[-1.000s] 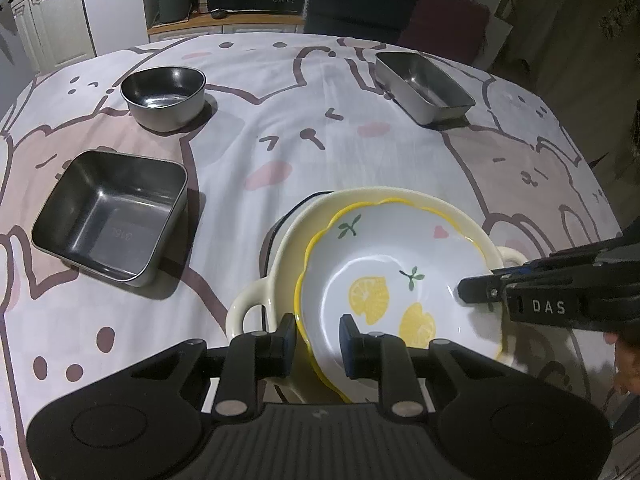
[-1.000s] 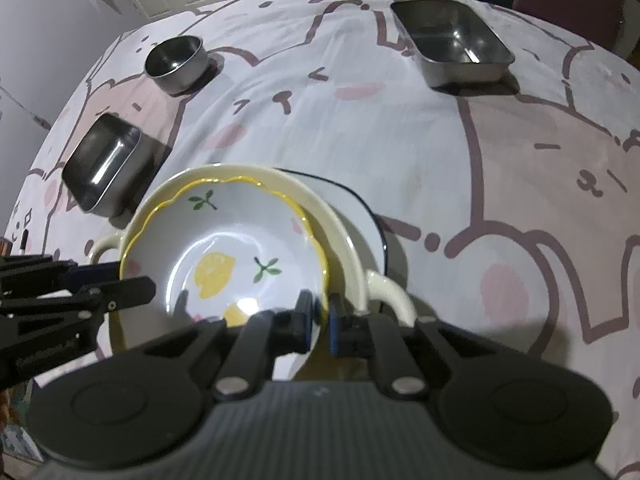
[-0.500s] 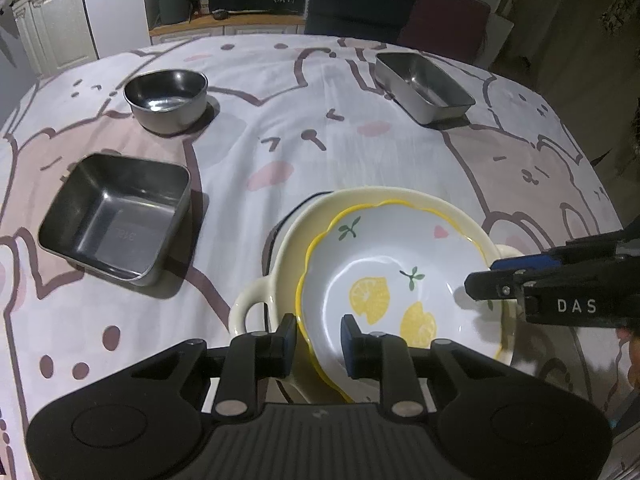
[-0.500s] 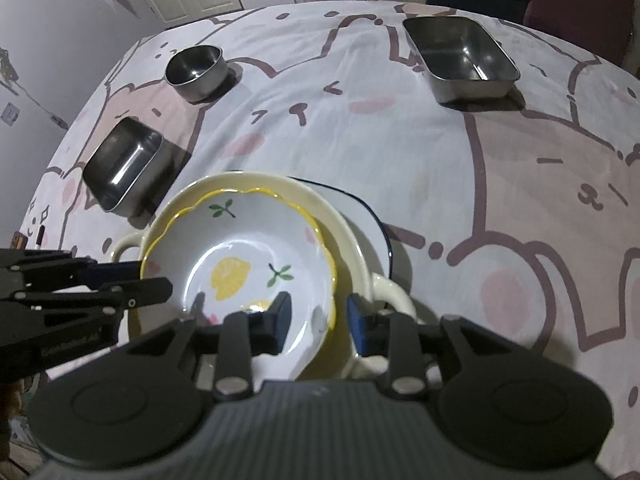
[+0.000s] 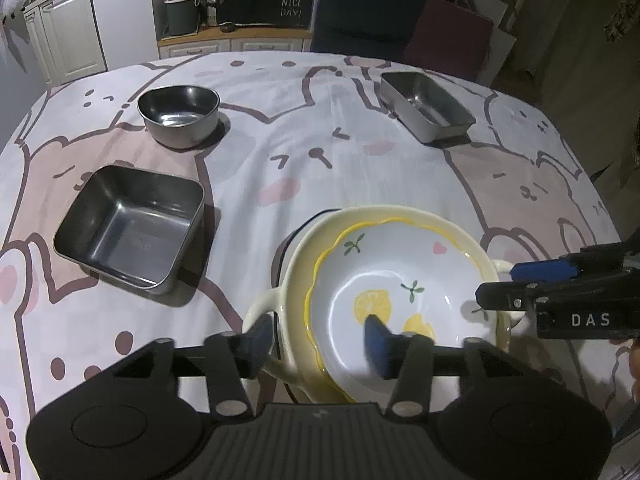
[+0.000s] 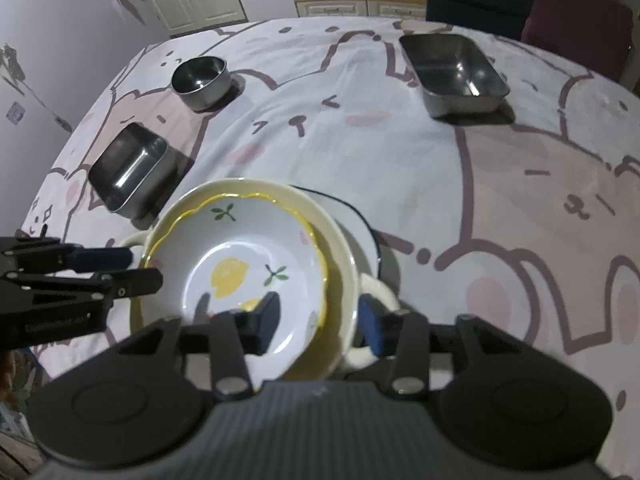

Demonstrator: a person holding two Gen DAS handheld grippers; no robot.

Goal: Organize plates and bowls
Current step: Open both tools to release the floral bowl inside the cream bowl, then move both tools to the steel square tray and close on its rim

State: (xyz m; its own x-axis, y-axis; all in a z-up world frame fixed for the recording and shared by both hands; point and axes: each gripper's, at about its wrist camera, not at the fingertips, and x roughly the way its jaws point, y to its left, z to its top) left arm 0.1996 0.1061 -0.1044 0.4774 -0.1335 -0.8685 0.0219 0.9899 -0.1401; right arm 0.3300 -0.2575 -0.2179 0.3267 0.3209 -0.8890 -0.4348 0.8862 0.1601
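Jaws of the left gripper point(image 5: 318, 334) stand apart and have just been opening: one pad sits outside the near rim, the other hangs over the inside of the lemon plate point(image 5: 400, 280), and neither presses on it. The right gripper point(image 6: 318, 322) is in the same state on the opposite edge, its jaws also just opened, straddling the plate's rim and that of the cream bowl point(image 6: 340, 280) without clamping either.

Directly beneath both tools, the lemon plate lies nested in the cream two-handled bowl, which in turn rests on a dark-rimmed plate point(image 6: 360, 220) peeking out on the far side. The stack looks settled, so the step in hand seems to be the release.

To finish it well, each gripper should probably lift straight up along its own line before swinging away, so that no pad catches the scalloped edge and drags the plate off centre. The bowl's small handles lie close to the pads and are easy to snag.

Further out, ahead and to the left of the left gripper, a square steel dish point(image 5: 132, 232) and a round steel bowl point(image 5: 178, 116) wait on the bear-print tablecloth point(image 5: 320, 160); a long steel tray point(image 5: 426, 106) sits far ahead to the right. These seem to be next for sorting.
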